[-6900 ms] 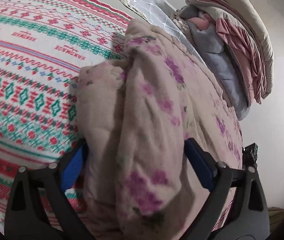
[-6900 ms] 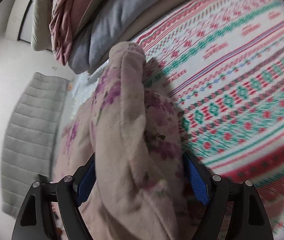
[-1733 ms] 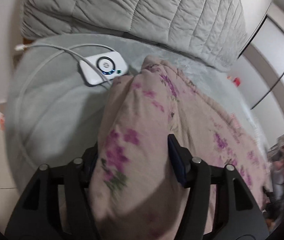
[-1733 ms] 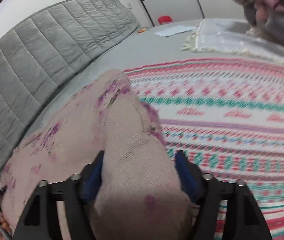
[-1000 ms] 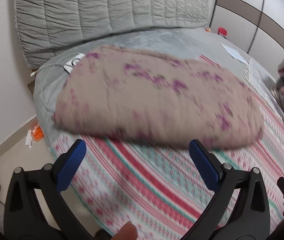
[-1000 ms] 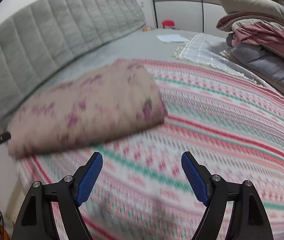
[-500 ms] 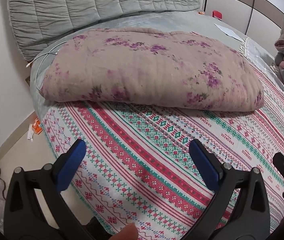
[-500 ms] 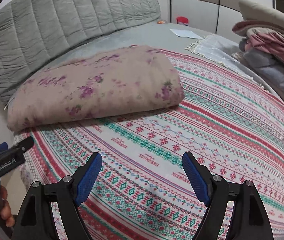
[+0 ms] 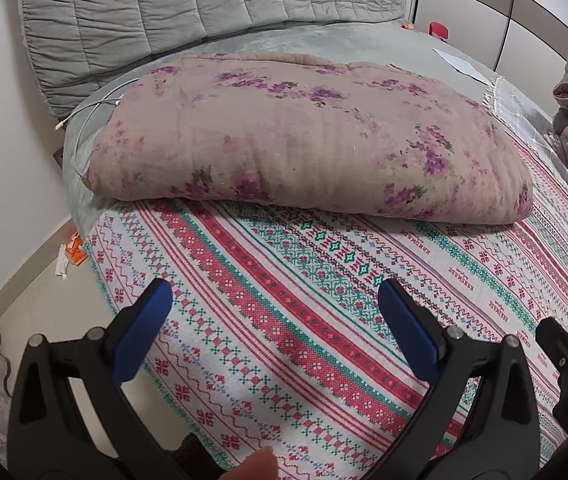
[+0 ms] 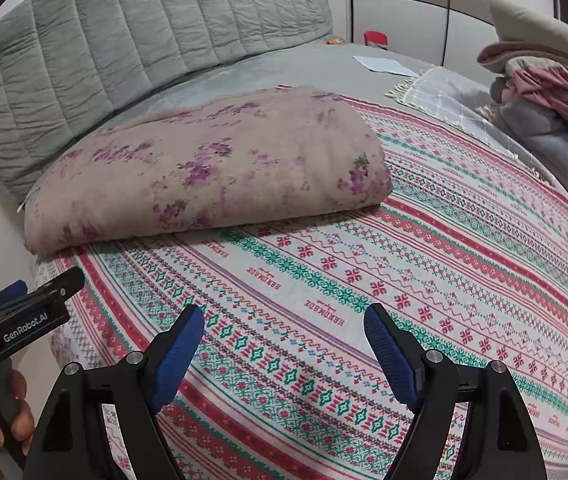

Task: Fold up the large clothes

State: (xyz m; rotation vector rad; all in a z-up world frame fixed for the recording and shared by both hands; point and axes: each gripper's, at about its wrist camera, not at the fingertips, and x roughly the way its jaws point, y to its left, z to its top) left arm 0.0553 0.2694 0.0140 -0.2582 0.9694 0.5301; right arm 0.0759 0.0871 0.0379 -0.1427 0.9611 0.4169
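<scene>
Reading "GenRobot.AI" on left tongs [image 10: 23, 292], "HANDMADE" along the bedspread [image 10: 324, 308]; both tongs spread, empty.

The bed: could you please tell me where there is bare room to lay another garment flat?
The patterned cover lies bare between the folded floral quilt and the near edge. Crowded: the clothes pile at the right.

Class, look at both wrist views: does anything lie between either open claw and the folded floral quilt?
Nothing visible does. Only bare patterned bedspread lies between the left claw, the right claw and the floral quilt.
</scene>
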